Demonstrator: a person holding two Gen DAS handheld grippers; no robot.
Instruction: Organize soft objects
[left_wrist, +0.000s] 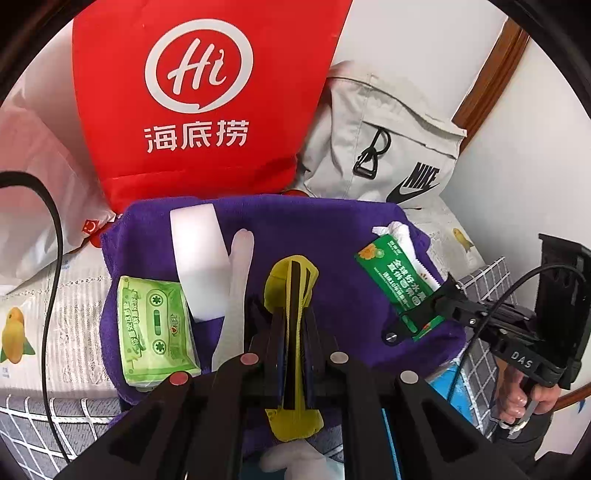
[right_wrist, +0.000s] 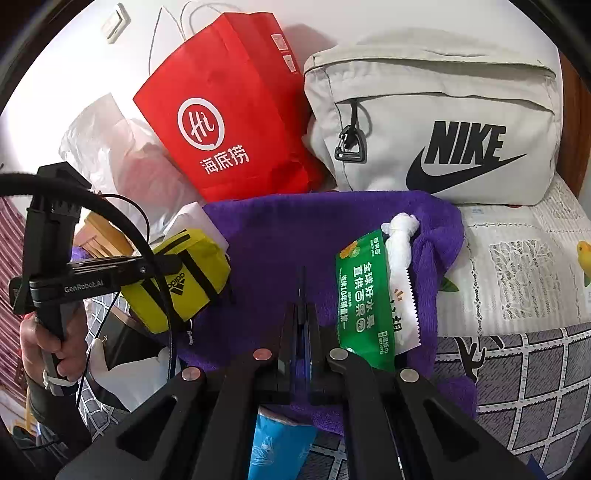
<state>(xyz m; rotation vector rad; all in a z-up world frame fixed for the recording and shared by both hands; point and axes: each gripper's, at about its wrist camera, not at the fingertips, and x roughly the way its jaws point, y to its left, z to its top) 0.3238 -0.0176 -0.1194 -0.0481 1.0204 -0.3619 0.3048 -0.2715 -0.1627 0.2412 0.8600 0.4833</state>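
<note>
A purple towel (left_wrist: 332, 236) (right_wrist: 295, 229) lies spread on the bed. My left gripper (left_wrist: 291, 325) (right_wrist: 162, 266) is shut on a yellow pouch with black stripes (left_wrist: 291, 280) (right_wrist: 192, 273) and holds it over the towel's near part. A green tissue pack (left_wrist: 155, 332), a white foam block (left_wrist: 199, 258) and a white glove (left_wrist: 240, 277) rest on the towel's left. A green wipes packet (left_wrist: 395, 280) (right_wrist: 364, 295) and a knotted white cloth (right_wrist: 400, 236) lie on its right. My right gripper (right_wrist: 302, 314) (left_wrist: 410, 321) is shut, just left of the packet, with nothing seen between its fingers.
A red paper bag (left_wrist: 195, 92) (right_wrist: 236, 110) and a grey Nike bag (left_wrist: 388, 140) (right_wrist: 443, 122) stand against the wall behind the towel. A clear plastic bag (left_wrist: 29, 184) lies at the left. Patterned bedding (right_wrist: 517, 258) extends right. Something blue (right_wrist: 273, 443) sits below the towel's edge.
</note>
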